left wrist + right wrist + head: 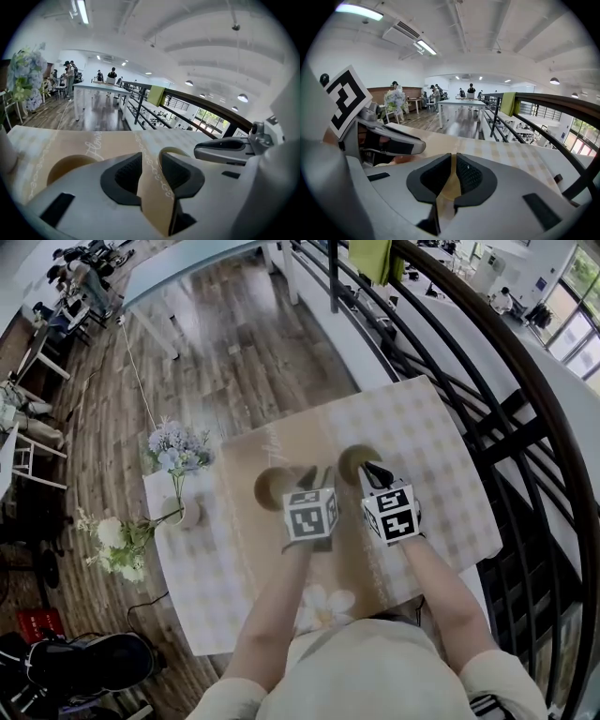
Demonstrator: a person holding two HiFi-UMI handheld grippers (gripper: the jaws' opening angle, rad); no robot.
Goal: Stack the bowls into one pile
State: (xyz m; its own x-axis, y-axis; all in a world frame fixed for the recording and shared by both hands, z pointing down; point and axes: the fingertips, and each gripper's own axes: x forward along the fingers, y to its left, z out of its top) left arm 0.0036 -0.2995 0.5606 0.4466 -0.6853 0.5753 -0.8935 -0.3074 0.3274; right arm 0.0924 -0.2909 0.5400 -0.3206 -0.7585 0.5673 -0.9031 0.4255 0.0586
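Observation:
Two tan bowls stand apart on the beige runner [246, 549]: the left bowl [272, 487] [70, 167] and the right bowl [354, 461], whose rim [174, 151] shows just past my left gripper's right jaw. My left gripper [309, 478] [150, 161] hangs between the bowls, open, with only cloth showing in its gap. My right gripper [377, 472] [453, 161] is at the right bowl's near right rim, its jaws drawn together to a thin slit with nothing gripped. Whether it touches the rim I cannot tell.
A vase of pale blue flowers [178, 457] [26, 77] and white flowers [117, 542] stand at the table's left. A dark curved railing [525, 418] runs past the checked cloth [427, 442] on the right. People sit far off at other tables.

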